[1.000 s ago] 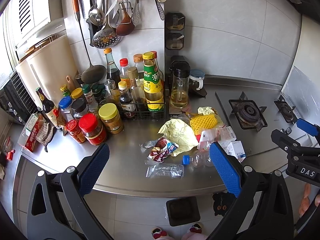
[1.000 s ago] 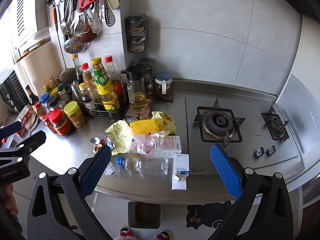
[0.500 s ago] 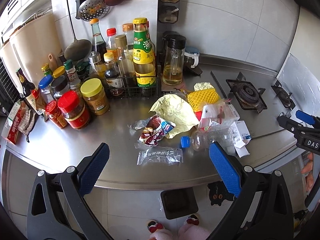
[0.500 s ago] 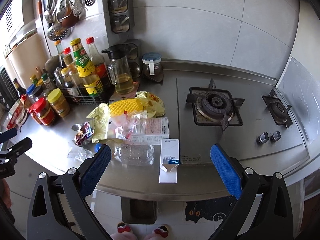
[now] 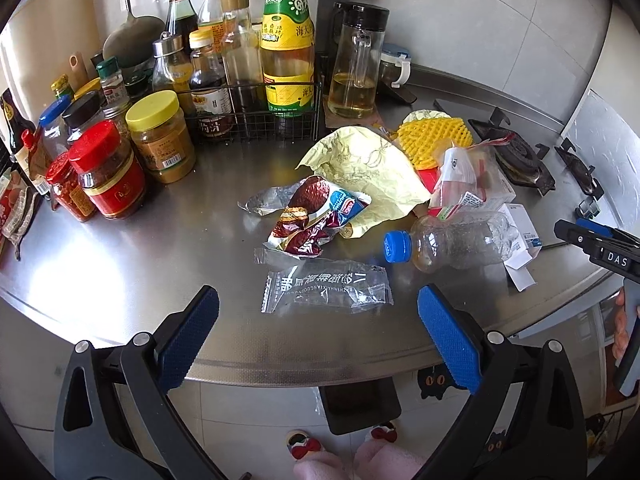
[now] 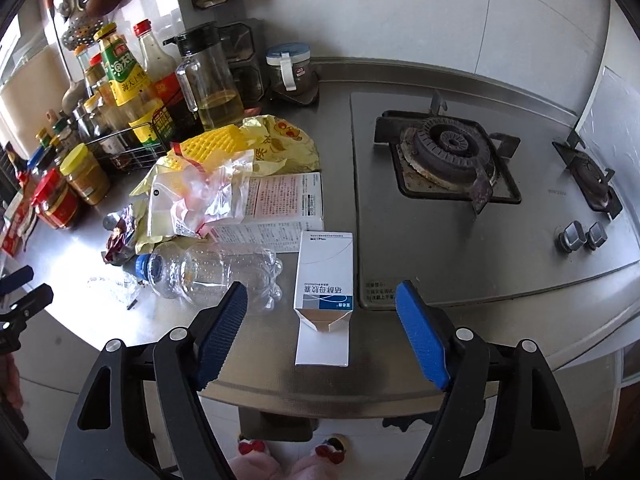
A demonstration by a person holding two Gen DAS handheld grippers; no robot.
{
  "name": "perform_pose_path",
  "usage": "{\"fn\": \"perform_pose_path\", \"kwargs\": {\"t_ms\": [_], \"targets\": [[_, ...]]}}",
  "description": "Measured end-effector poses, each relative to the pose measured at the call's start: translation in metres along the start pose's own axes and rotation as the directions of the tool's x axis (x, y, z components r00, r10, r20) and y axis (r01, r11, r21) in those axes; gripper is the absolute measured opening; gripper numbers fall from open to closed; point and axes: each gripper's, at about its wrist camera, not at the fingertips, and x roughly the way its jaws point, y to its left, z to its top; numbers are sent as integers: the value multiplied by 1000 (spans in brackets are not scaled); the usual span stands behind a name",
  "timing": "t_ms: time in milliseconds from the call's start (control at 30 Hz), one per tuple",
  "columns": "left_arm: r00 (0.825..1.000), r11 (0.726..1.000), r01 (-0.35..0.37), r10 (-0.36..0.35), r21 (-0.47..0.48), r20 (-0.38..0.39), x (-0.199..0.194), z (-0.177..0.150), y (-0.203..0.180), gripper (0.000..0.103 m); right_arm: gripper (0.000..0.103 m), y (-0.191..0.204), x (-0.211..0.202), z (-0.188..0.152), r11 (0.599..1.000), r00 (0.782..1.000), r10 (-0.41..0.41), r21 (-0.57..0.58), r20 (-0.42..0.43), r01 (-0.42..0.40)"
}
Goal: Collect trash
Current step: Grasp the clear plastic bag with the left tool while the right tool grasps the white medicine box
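Right in front of my right gripper (image 6: 320,328), between its blue pads but not touched by them, lies a small white box (image 6: 325,280) with its flap open toward me. The jaws have just been closing in a bit, yet they stand apart with room on both sides, so nothing is held. I think the box is my first pick, since it lies lined up with the gap. Just left of it lies an empty plastic bottle (image 6: 216,274) on its side, cap pointing away from the box. My left gripper (image 5: 318,334) is wide open too and holds nothing. Just ahead of it, flat on the steel counter (image 5: 120,264), is a clear wrapper (image 5: 326,286). A little past that is a crumpled brown snack wrapper (image 5: 312,220), then a yellow paper (image 5: 368,172) and a yellow foam net (image 5: 434,140). All the trash sits in one loose heap, maybe so it is easy to gather. Far behind stand the sauce bottles and jars (image 5: 160,136), which I should leave alone. Far to the right of my right gripper is the stove burner (image 6: 448,152).
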Motion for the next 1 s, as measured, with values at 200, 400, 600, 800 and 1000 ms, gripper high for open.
{"fn": "perform_pose_path", "kwargs": {"t_ms": [200, 400, 600, 800, 1000], "targets": [[999, 1000, 17, -17, 6, -38, 31, -7, 6, 92, 69, -2, 23, 4, 1000, 1000, 8, 2, -24, -8], [998, 999, -30, 31, 23, -47, 55, -5, 9, 92, 69, -1, 38, 6, 1000, 999, 23, 1, -44, -23], [996, 1000, -12, 13, 20, -93, 78, -9, 15, 84, 62, -1, 53, 6, 1000, 997, 28, 0, -78, -28], [990, 1000, 25, -23, 7, -139, 95, -12, 16, 56, 53, -2, 65, 5, 1000, 994, 14, -7, -109, -15], [990, 999, 40, -36, 21, -135, 96, -14, 15, 46, 47, -1, 69, 3, 1000, 992, 0, -20, -125, -2]]}}
